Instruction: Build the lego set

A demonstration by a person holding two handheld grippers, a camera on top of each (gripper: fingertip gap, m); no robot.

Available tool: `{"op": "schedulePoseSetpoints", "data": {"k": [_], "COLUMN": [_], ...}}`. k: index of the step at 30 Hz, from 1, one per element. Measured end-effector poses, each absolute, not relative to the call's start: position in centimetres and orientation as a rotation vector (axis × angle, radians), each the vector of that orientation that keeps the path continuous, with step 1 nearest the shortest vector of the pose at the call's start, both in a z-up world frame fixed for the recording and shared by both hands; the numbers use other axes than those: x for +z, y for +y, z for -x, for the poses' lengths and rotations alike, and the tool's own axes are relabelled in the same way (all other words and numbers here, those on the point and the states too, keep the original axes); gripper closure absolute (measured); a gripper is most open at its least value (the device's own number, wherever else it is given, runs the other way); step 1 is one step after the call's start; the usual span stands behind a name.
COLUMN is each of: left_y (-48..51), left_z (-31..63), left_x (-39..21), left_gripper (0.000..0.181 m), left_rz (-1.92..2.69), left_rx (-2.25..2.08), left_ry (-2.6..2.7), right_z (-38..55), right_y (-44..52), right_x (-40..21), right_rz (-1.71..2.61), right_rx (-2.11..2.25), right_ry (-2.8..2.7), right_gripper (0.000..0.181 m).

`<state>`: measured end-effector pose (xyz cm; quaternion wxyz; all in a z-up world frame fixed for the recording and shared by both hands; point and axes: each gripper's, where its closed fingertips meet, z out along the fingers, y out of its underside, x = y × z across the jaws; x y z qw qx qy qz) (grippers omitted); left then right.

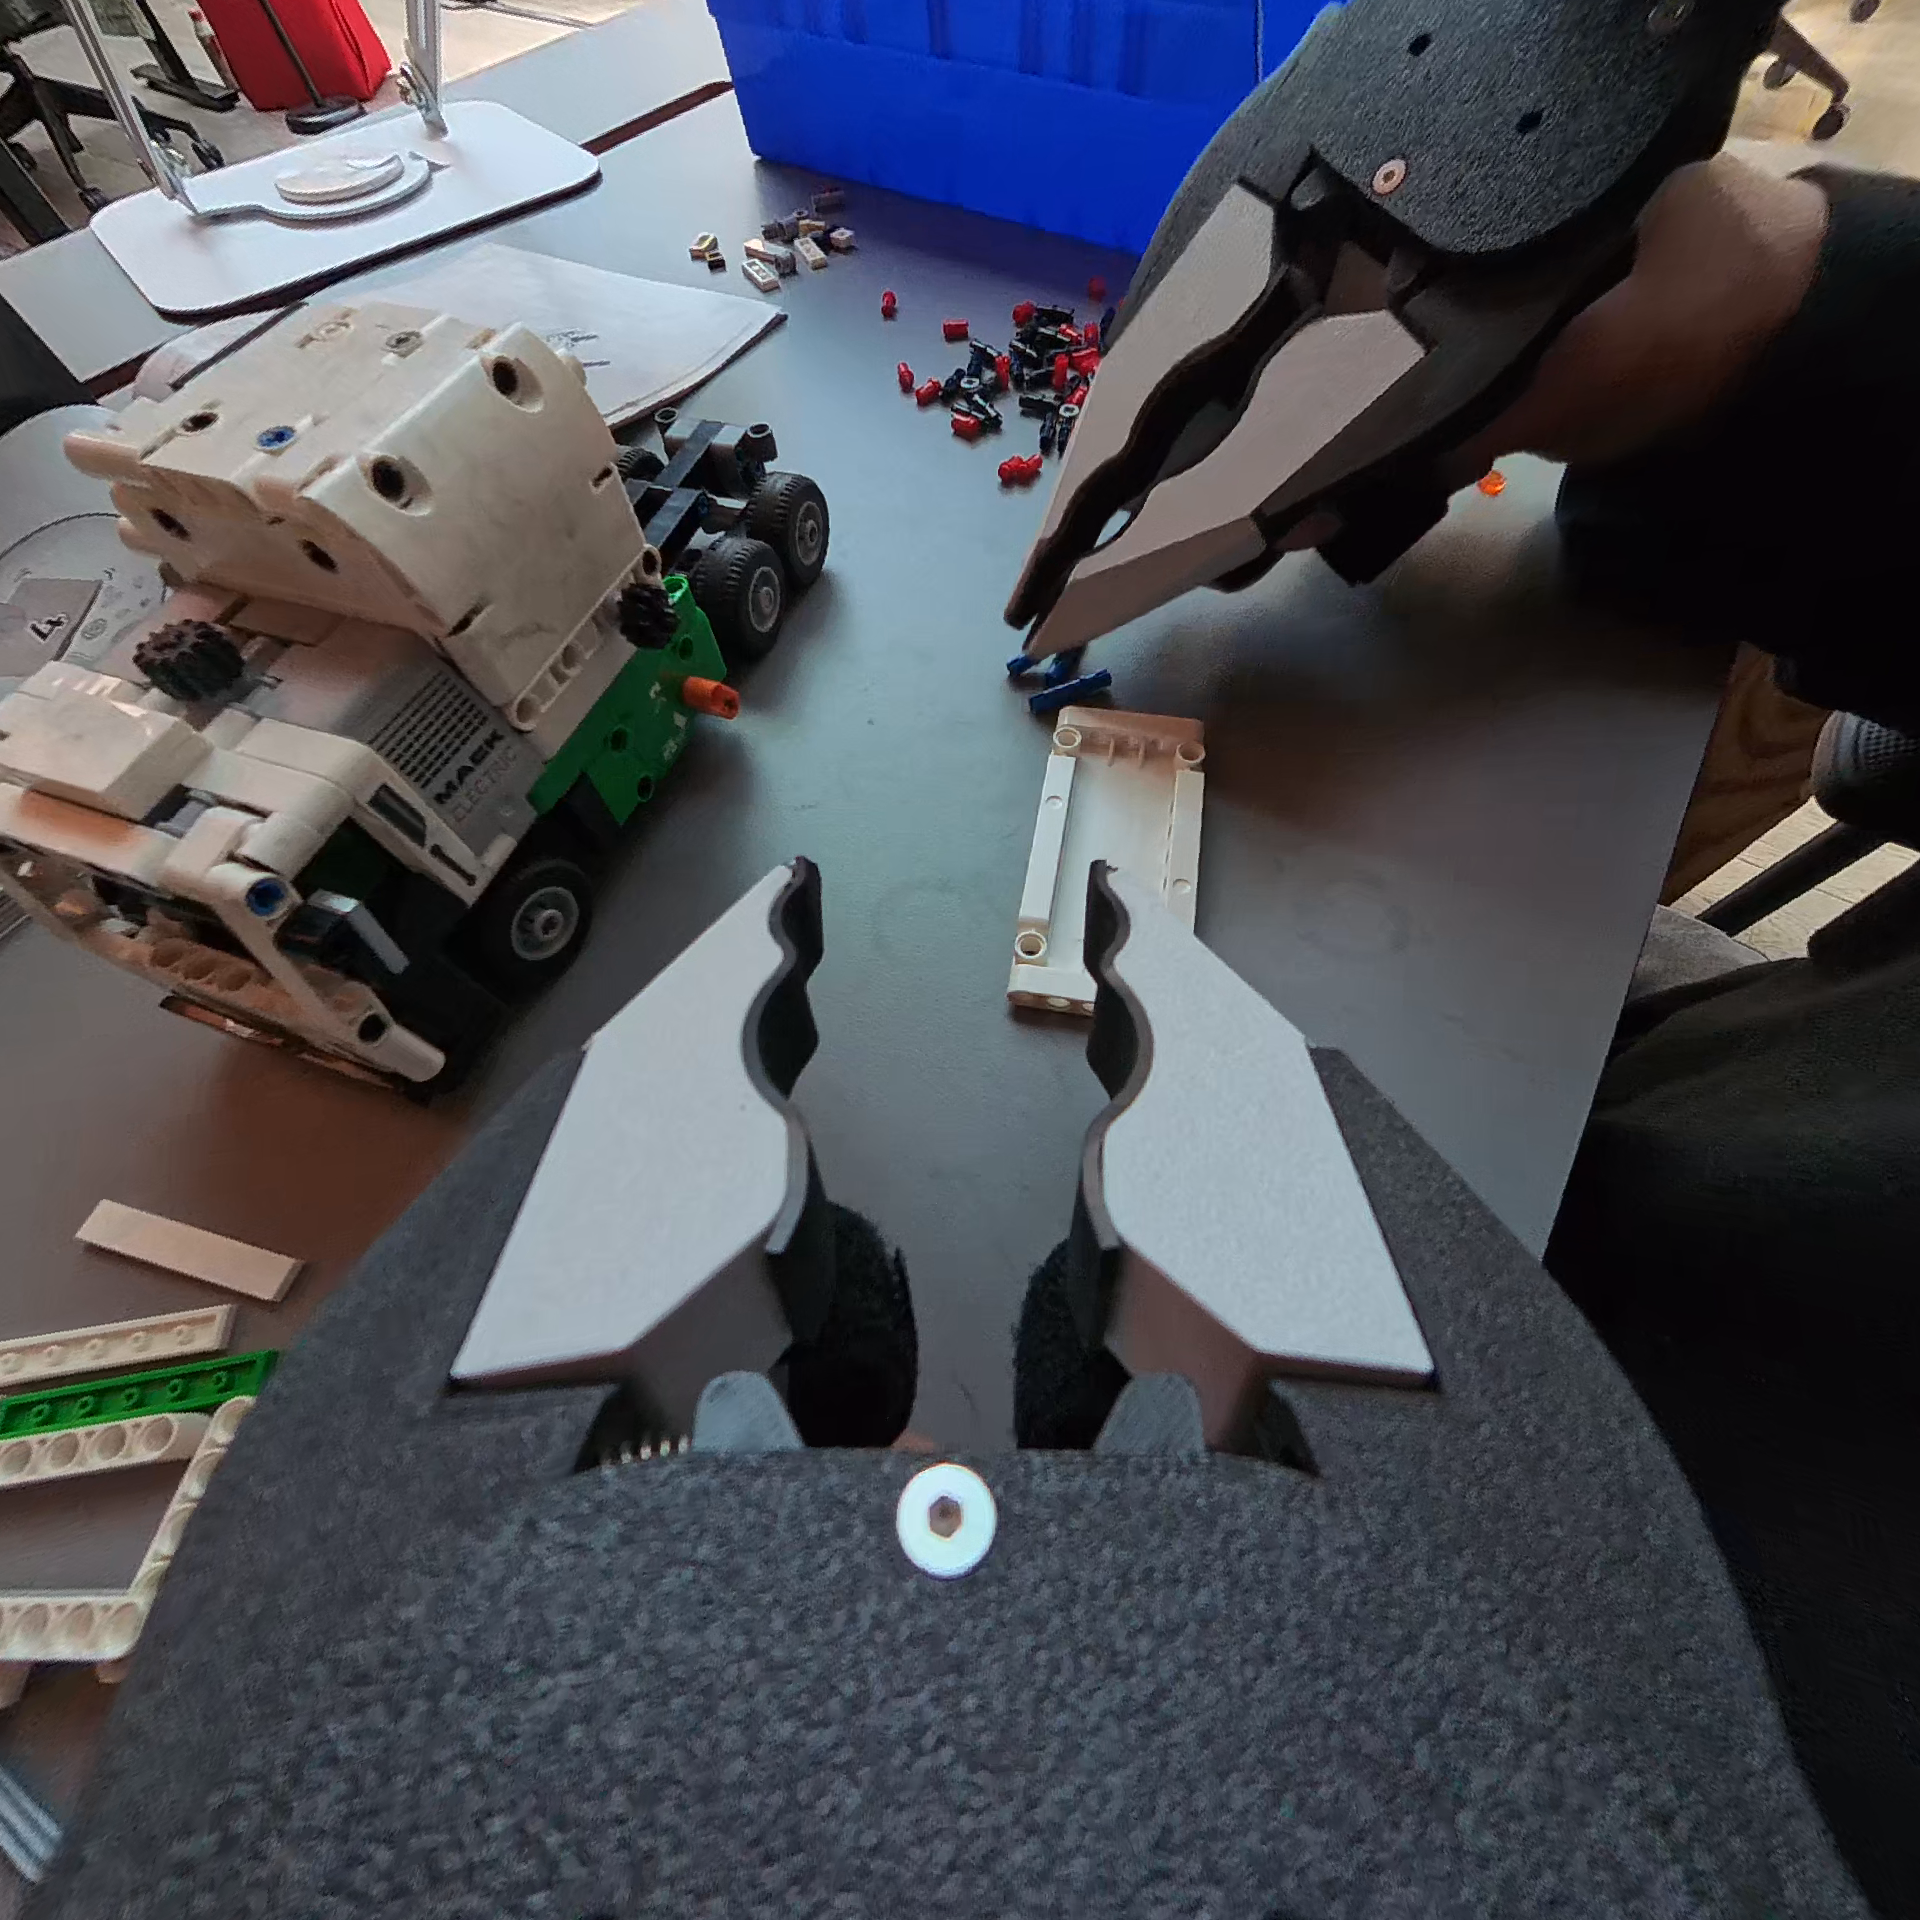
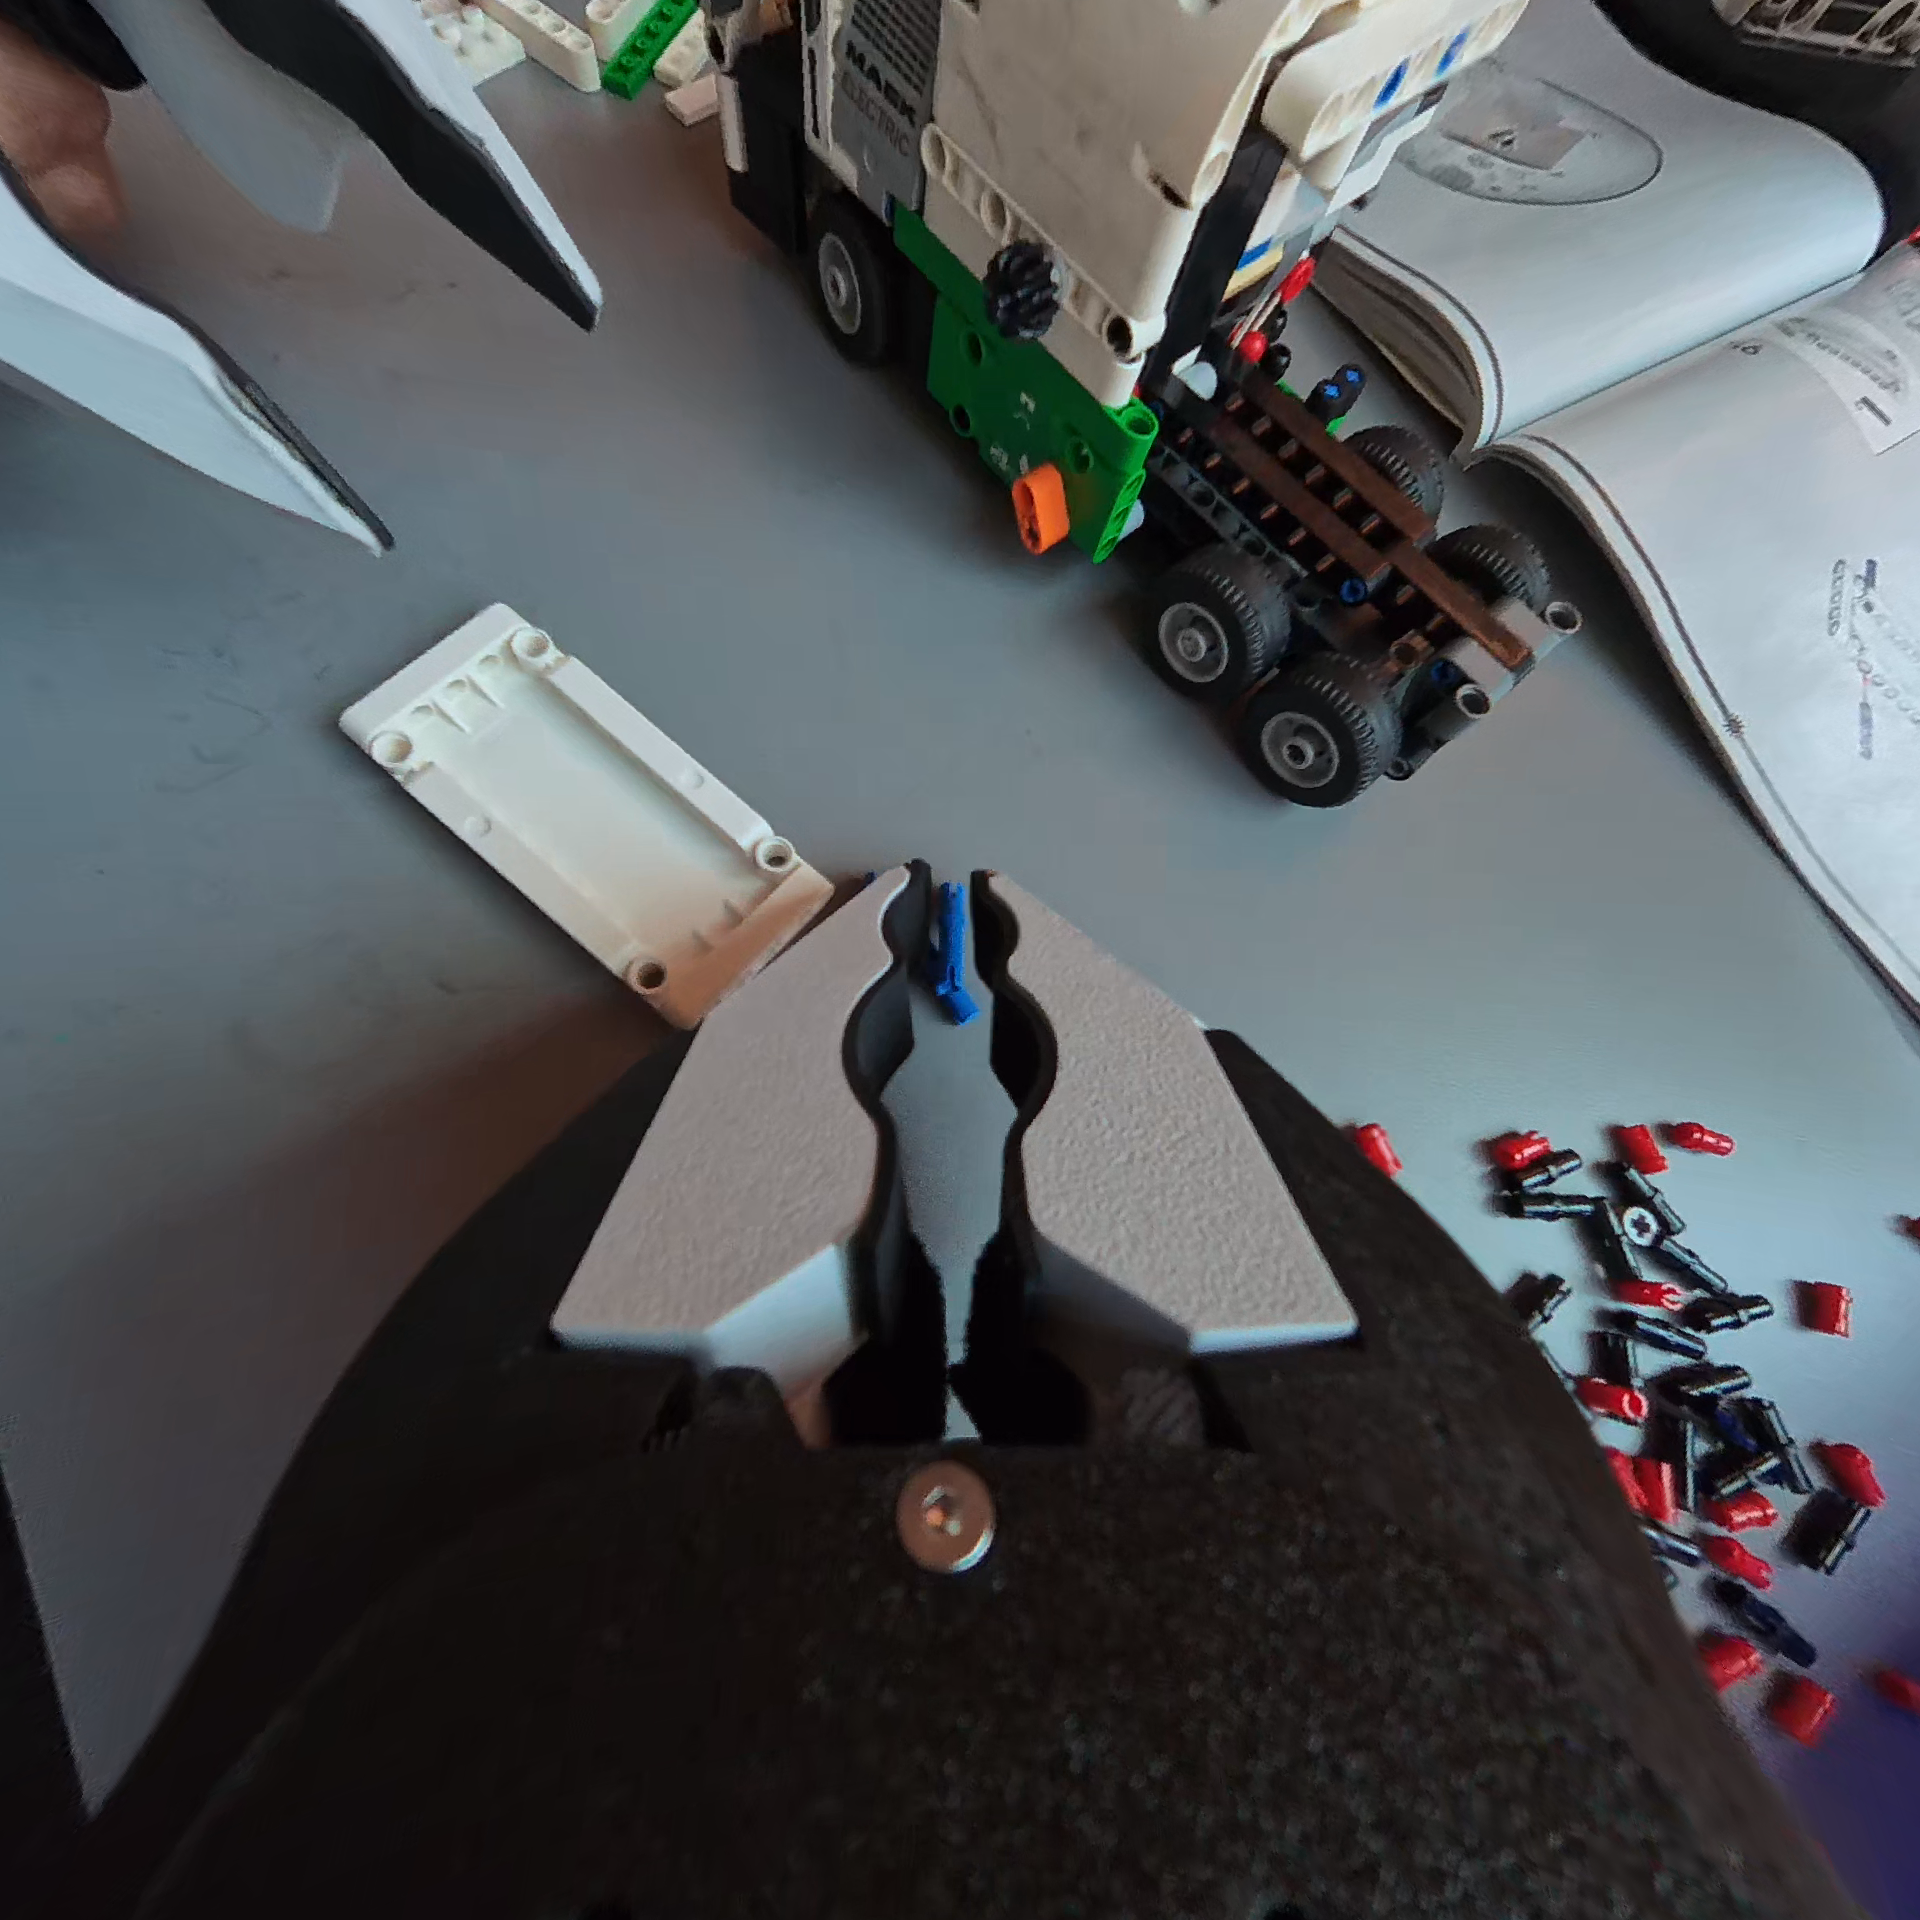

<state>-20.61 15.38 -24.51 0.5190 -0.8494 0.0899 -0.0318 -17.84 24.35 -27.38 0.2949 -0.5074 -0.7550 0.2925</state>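
At the far left of the left wrist view, loose white and green beams (image 1: 125, 1392) are lying on the dark table (image 1: 914, 790), and behind them the half-built truck (image 1: 343, 675) is standing on its wheels, white cab and body over a green side block, with an open instruction book (image 1: 582, 322) lying beyond it. In the middle, the left gripper (image 1: 954, 883) is hovering above bare table with its jaws spread wide and nothing between them. Just to its right a flat white panel (image 1: 1117, 831) is lying hollow side up, its near corner hidden behind the right finger. Beyond the panel, a few small blue pins (image 1: 1070, 681) are lying together, and the right gripper (image 1: 1023, 623) is reaching down to them, its tips at the table. In the right wrist view its jaws are standing narrowly apart around one blue pin (image 2: 951, 951); whether they are actually pinching it I cannot tell. Farther right, a scatter of red and black pins (image 1: 1013, 379) is lying in front of a blue bin (image 1: 956, 114).
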Motion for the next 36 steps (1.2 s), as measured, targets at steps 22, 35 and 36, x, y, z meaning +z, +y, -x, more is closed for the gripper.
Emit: {"op": "schedulePoseSetpoints", "data": {"k": [22, 35, 36], "left_y": [15.5, 15.6, 15.6], "left_z": [20.8, 21.0, 21.0], "left_x": [-25.1, -25.2, -25.2], "left_gripper": [0.132, 0.132, 0.132], "left_rz": [2.077, 2.086, 2.086], "left_rx": [-0.114, -0.103, -0.105], "left_ry": [0.190, 0.179, 0.178], "right_z": [5.3, 7.3, 7.3], "right_y": [35.7, 35.0, 34.9], "right_x": [-26.4, -28.0, -28.0], "right_rz": [1.698, 1.675, 1.676], "right_rx": [0.674, 0.675, 0.676], "right_ry": [-1.713, -1.879, -1.891], "right_gripper": [0.166, 0.174, 0.176]}}
